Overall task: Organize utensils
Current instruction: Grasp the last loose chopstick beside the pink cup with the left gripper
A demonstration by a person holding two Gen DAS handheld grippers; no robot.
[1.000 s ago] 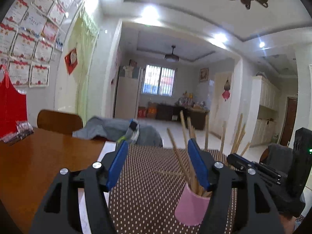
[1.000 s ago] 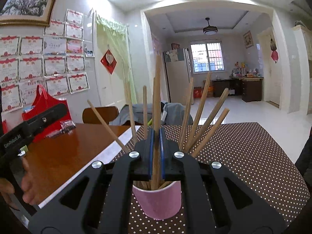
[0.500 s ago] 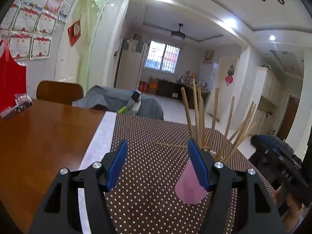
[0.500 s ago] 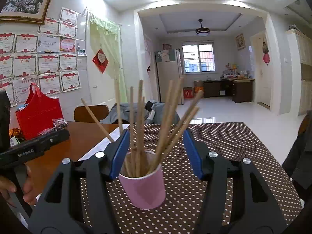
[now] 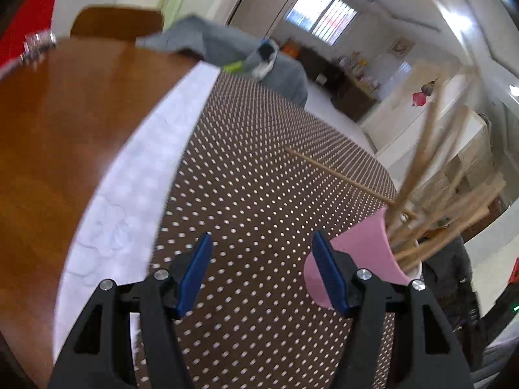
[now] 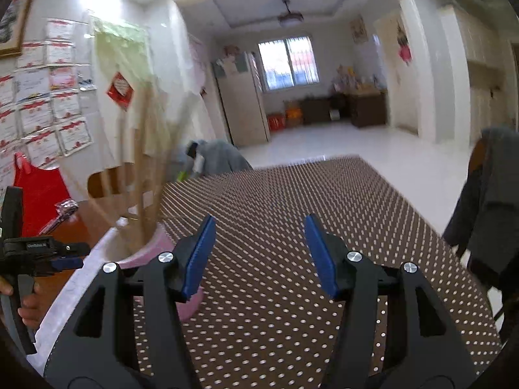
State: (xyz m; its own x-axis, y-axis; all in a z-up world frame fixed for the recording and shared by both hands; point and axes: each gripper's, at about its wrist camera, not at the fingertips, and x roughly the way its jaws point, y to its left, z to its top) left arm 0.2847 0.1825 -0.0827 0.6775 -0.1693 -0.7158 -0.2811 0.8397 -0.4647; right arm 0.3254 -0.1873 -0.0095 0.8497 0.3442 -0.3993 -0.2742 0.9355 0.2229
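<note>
Left wrist view shows the left gripper (image 5: 261, 270) with its blue-padded tongs spread wide apart and nothing between them, hanging over the brown dotted tablecloth (image 5: 246, 194) that covers the right part of the wooden table (image 5: 61, 123). A pink cup (image 5: 366, 253) sits on the cloth just to the right of the right-hand pad, its lower edge hidden behind that pad, and in this tilted view it appears to lean to the right. A bundle of wooden chopsticks (image 5: 431, 214) stands in the cup, long axes running up and outward in a fan toward the upper right; one thin stick points the other way, up and left across the cloth toward the far edge of the table. Motion blur softens the sticks, so their count cannot be told. In the right wrist view, the right gripper (image 6: 259, 256) likewise has its tongs apart and holds nothing, over the dotted cloth near the table's middle. The cup (image 6: 155, 249) lies to the left of the left-hand pad, partly behind that finger, close to the cloth's pale left border, with its chopsticks (image 6: 142, 175) rising roughly upright and smeared by blur. At the far left edge, the left gripper (image 6: 69, 254) shows beside the cup.
</note>
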